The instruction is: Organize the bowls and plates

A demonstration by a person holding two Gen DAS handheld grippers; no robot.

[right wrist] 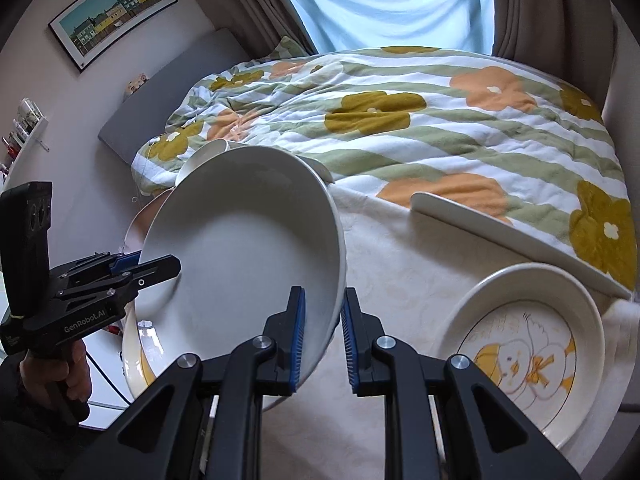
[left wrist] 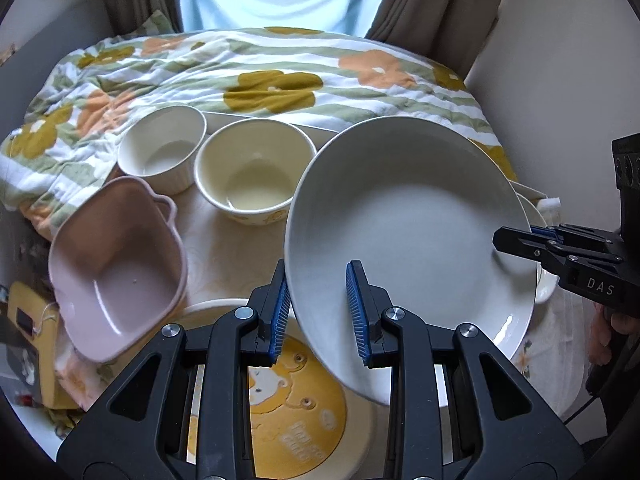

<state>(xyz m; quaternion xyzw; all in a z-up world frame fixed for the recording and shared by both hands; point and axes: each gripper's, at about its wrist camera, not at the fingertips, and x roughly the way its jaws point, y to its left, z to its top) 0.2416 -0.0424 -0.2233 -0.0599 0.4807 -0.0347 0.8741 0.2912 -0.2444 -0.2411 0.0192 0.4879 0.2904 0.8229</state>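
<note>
A large white deep plate (left wrist: pixel 412 236) is held tilted above the table by both grippers. My left gripper (left wrist: pixel 318 312) is shut on its near rim, one pad inside and one outside. My right gripper (right wrist: pixel 322 334) is shut on the opposite rim of the same plate (right wrist: pixel 244 256); it shows at the right in the left wrist view (left wrist: pixel 516 244). Below lies a yellow bear plate (left wrist: pixel 296 412). Two cream bowls (left wrist: pixel 164 148) (left wrist: pixel 252 176) and a pink bowl (left wrist: pixel 116 268) stand on the left. A duck-print plate (right wrist: pixel 520 352) lies on the right.
A floral blanket (right wrist: pixel 400 120) covers the bed behind the table. A flat white tray (right wrist: pixel 500 236) lies at the blanket's edge. The table has a cream cloth (right wrist: pixel 400 264). A yellow box (left wrist: pixel 28 320) sits at far left.
</note>
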